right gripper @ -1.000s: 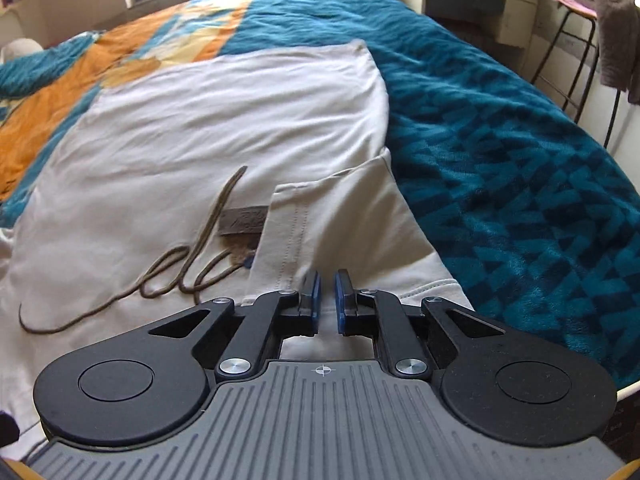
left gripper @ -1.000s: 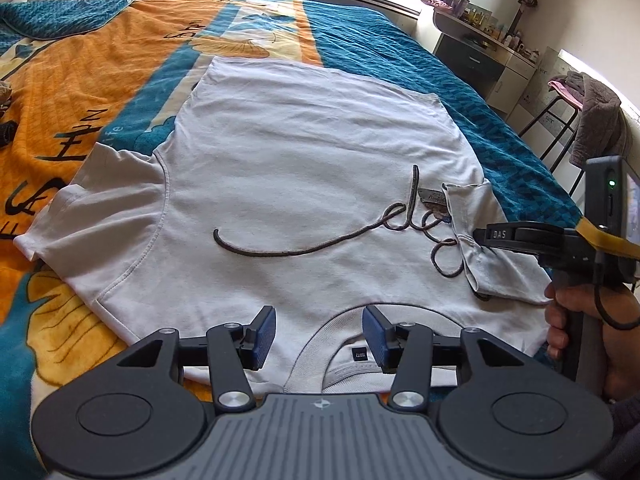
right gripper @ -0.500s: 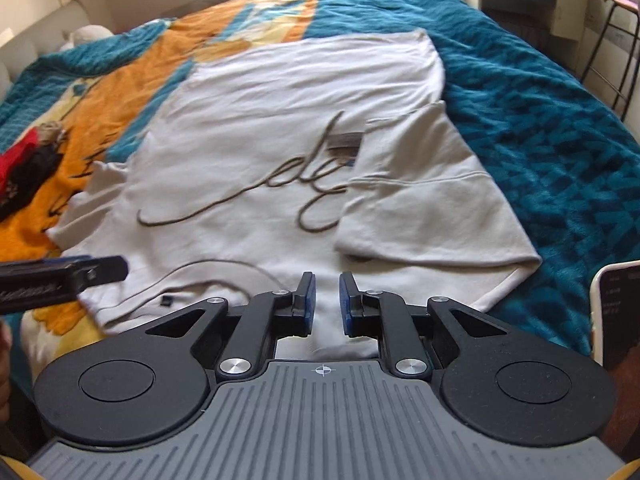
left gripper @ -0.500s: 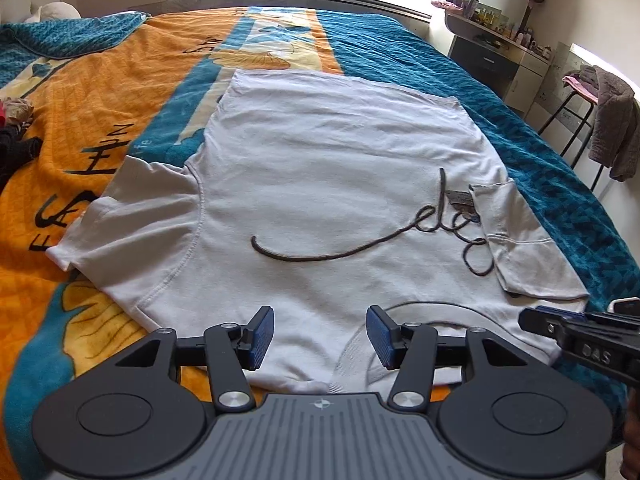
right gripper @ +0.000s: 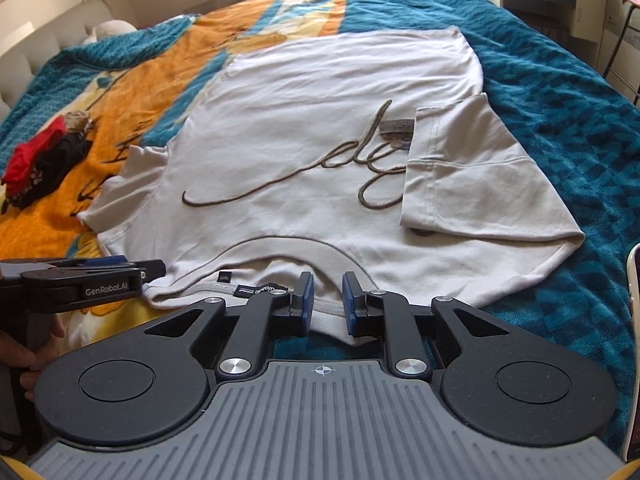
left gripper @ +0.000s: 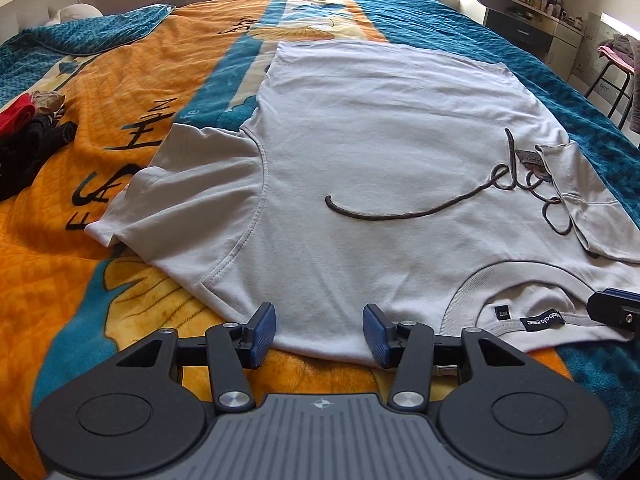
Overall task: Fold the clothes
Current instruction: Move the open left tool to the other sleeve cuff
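A pale grey T-shirt with a dark script design lies flat on the bed, collar toward me; it also shows in the right wrist view. Its right sleeve is folded inward over the chest. Its left sleeve lies spread out flat. My left gripper is open and empty at the near shoulder edge, left of the collar. My right gripper is slightly open and empty at the near collar edge.
The bed has an orange and teal quilt. A pile of red and black clothes lies at the left. A dresser and a stool with clothes stand at the right. A phone edge shows at the right.
Both grippers have drawn back toward the collar end of the shirt. The right gripper left the folded sleeve and its jaws opened slightly. The left gripper shifted left.
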`<state>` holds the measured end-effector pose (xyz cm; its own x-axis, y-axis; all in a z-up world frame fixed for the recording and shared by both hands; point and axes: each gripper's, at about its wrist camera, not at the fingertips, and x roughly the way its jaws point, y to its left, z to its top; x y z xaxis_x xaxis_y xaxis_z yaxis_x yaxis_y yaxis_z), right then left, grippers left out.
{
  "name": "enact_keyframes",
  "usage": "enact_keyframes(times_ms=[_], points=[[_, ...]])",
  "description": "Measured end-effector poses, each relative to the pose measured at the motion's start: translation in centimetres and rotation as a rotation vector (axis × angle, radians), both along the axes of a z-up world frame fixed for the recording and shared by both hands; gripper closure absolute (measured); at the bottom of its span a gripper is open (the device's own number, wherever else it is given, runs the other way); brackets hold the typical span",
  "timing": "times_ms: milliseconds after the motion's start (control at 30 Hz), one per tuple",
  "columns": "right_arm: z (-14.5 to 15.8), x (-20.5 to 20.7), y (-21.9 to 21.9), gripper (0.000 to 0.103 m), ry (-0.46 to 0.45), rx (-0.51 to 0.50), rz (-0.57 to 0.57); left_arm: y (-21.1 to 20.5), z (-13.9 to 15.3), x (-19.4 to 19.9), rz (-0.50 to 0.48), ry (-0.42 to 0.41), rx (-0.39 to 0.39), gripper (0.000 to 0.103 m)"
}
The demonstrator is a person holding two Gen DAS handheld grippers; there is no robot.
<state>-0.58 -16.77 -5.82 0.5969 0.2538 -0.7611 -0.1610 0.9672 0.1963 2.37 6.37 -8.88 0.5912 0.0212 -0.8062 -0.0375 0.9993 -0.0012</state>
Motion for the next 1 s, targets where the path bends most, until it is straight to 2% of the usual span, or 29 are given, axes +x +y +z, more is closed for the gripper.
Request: enact_keyframes(times_ms=[267,433,500,633,767,933,1000], points=[[0.0,0.7,0.2,0.08,-0.012,-0.014,-0.006,-1.0,0.1,-0.7,-0.046,-0.002,0.019,0.057],[0.1,2.1,0.1,0.08,-0.062,-0.044,-0.039,-1.1,0.2,-1.0,-0.051,0.003,0.013,0.056],[-0.3,2.7,0.1,0.08,-0.051,-0.068,-0.052,-1.1,0.2,-1.1,-0.052,0.006,0.012,0.057],[-1.9,2.7,-0.3,0.081,0.029,-0.095,-0.062,-1.3,0.3,-1.2,-0.063,0.011,0.017,0.057],[-1.4,1.0,-0.6,0.081,0.033,-0.102,-0.041,-1.3,0.5,-1.5,-0.078,0.017,0.021,0.056],[0.8,-0.2,-0.8,0.077,-0.023,-0.024,-0.036,-1.3,0.6,-2.0,-0.078,0.018,0.016,0.056],[1.4,-0.4,-0.3,0.076,-0.043,-0.024,-0.021,-1.2,0.6,-1.9,-0.075,0.019,0.011,0.056]])
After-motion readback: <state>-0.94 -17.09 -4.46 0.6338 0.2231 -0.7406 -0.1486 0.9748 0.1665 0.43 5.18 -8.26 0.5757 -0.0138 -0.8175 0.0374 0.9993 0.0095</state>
